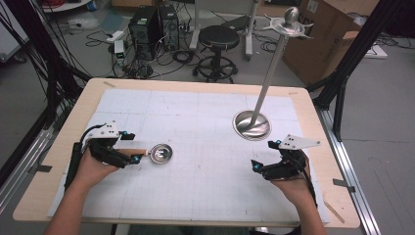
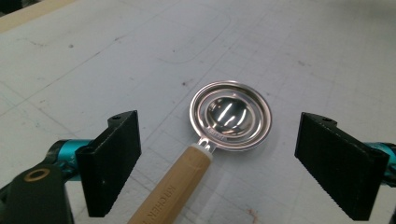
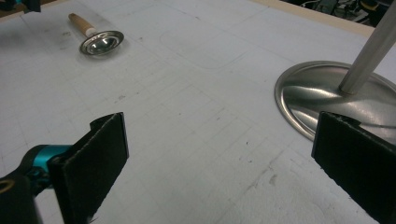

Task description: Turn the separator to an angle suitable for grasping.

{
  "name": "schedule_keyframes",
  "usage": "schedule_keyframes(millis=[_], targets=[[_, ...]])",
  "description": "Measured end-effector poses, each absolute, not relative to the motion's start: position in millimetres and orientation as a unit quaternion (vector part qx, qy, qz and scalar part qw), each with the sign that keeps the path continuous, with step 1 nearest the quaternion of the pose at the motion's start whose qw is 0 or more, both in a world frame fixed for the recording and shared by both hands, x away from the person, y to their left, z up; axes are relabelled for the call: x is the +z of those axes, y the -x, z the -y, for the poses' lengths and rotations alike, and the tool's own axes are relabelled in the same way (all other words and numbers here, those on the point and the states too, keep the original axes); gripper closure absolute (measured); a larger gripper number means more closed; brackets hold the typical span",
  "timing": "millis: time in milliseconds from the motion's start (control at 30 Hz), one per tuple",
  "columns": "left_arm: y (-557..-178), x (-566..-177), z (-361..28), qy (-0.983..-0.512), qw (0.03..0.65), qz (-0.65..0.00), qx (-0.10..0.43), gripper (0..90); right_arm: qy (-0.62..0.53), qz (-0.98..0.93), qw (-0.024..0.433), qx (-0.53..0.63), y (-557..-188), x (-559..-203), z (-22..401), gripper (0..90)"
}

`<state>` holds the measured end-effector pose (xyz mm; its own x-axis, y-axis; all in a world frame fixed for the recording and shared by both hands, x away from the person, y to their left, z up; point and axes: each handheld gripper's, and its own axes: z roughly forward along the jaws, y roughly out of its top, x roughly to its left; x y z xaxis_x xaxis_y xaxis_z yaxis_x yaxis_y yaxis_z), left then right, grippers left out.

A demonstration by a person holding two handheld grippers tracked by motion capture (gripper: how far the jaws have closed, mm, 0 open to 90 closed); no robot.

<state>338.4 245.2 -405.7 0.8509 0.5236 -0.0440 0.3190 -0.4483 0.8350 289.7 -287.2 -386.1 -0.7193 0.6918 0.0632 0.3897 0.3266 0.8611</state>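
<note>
The surface [image 1: 195,98] was covered by a gridded white mat. A metal stand [image 1: 252,125] was set right of centre. The measuring spoon [image 2: 231,115] was seen lying between the left gripper's [image 2: 233,163] parted fingers, its wooden handle cut off below. The right gripper's [image 3: 224,163] fingers were held apart, empty.

You get even, bright overhead light w/ soft shadows on the worktop [image 1: 195,196]. Glare streaks on the spoon bowl [image 2: 230,114] & stand base [image 3: 317,93]. Near tool pads [image 3: 98,158] slightly blurred.
</note>
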Motion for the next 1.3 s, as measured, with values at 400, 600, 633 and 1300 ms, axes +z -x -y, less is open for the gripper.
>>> schedule_keyframes(millis=[400,600,633,1300], targets=[[-351,-402,-225,-0.886,0.392,-0.219,0.117,31.7,-0.333,-0.806,0.158,0.464,-291,-389,281,2.6],[-356,-405,-222,-0.898,0.370,-0.210,0.107,36.8,-0.334,-0.808,0.158,0.458,-292,-390,280,2.6],[-357,-405,-223,-0.900,0.368,-0.210,0.105,37.8,-0.334,-0.808,0.158,0.459,-292,-390,280,2.6],[-375,-428,-227,-0.928,0.299,-0.216,0.060,49.8,-0.337,-0.812,0.150,0.452,-294,-394,280,2.7]])
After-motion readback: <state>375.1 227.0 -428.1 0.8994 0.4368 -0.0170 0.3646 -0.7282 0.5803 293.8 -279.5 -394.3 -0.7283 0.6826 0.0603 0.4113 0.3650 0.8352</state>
